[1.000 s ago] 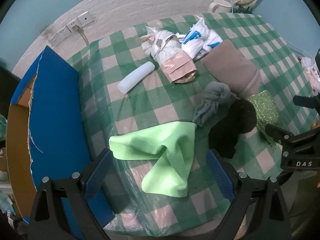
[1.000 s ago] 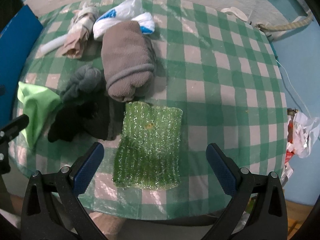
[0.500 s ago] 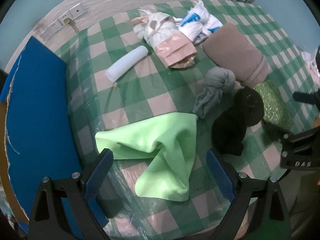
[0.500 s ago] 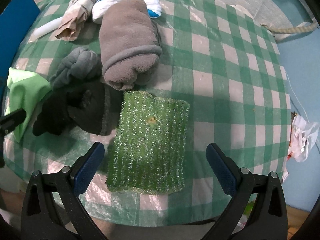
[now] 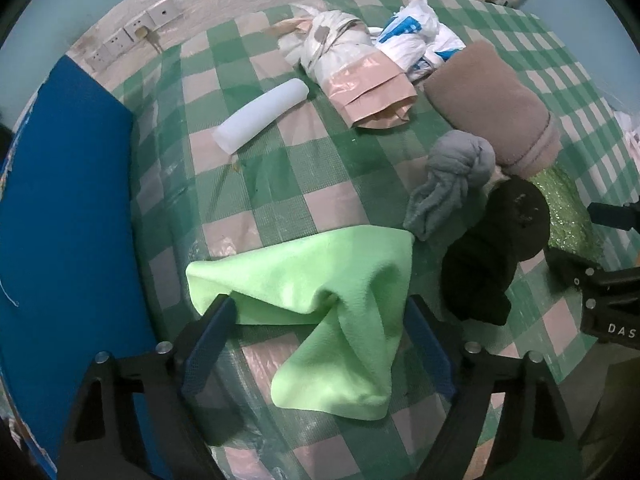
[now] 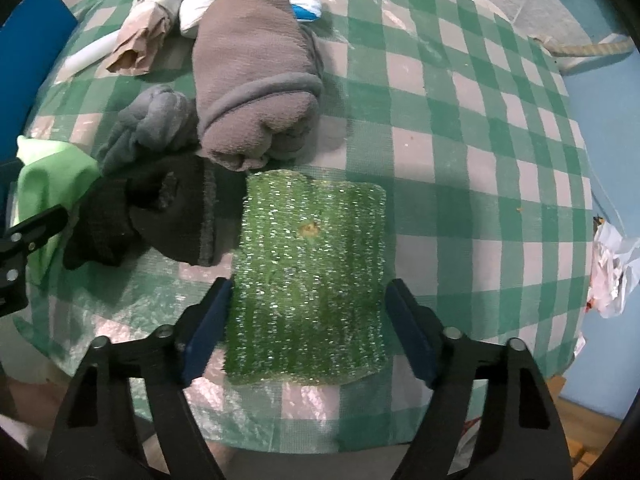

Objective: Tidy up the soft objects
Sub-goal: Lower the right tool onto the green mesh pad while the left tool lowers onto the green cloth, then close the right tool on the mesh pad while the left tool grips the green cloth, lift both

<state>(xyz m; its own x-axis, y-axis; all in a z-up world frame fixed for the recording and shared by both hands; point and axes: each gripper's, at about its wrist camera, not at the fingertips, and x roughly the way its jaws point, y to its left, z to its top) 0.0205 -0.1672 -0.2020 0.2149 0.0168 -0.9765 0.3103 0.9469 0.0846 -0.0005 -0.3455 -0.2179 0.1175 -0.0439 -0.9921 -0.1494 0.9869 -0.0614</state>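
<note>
A crumpled light green cloth (image 5: 320, 296) lies at the table's near edge, between the blue pads of my open left gripper (image 5: 320, 344). A glittery green scrub pad (image 6: 308, 280) lies flat between the pads of my open right gripper (image 6: 308, 324). Between them sit a black sock bundle (image 5: 496, 248) (image 6: 160, 216), a knotted grey sock (image 5: 452, 184) (image 6: 156, 128) and a rolled brown-grey towel (image 5: 492, 104) (image 6: 252, 84). The green cloth shows at the left edge of the right wrist view (image 6: 48, 176).
The round table has a green-checked cover (image 6: 460, 140). At the back lie a white foam roll (image 5: 260, 116), a paper-wrapped bundle (image 5: 360, 76) and a white-blue plastic bag (image 5: 420, 40). A blue panel (image 5: 64, 216) stands at the left. Crumpled paper (image 6: 612, 268) lies off the right edge.
Both grippers have moved forward and lower toward the table. The green cloth now lies between the left pads, the scrub pad between the right pads. Nothing was grasped.
</note>
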